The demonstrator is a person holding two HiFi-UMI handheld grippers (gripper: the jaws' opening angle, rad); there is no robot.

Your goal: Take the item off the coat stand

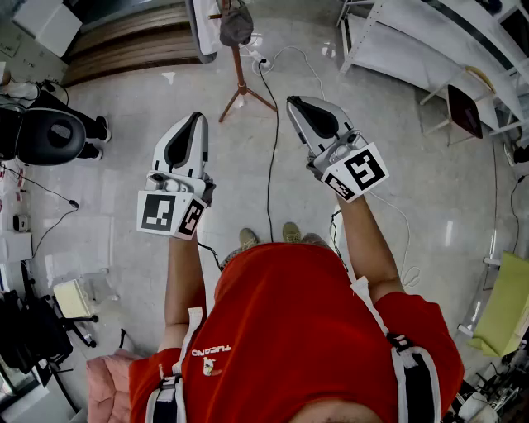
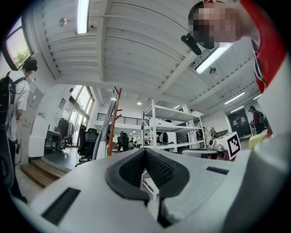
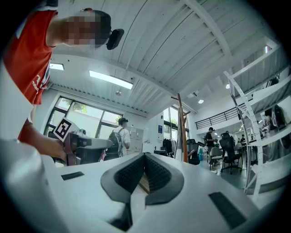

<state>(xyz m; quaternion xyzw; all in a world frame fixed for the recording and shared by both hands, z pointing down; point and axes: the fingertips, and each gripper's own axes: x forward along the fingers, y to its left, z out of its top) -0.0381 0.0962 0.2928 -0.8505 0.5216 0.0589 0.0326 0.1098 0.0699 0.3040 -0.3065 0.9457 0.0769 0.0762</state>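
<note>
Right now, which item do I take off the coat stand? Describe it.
At the far end of the pale floor stands a reddish wooden coat stand on splayed legs. A bag hangs near its top: dark grey, unlike the white panel beside it.

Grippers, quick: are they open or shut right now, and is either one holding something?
Left gripper: closed, holding nothing.
Right gripper: closed, holding nothing.

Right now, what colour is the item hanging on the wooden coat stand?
Grey hanging item; head view best.
</note>
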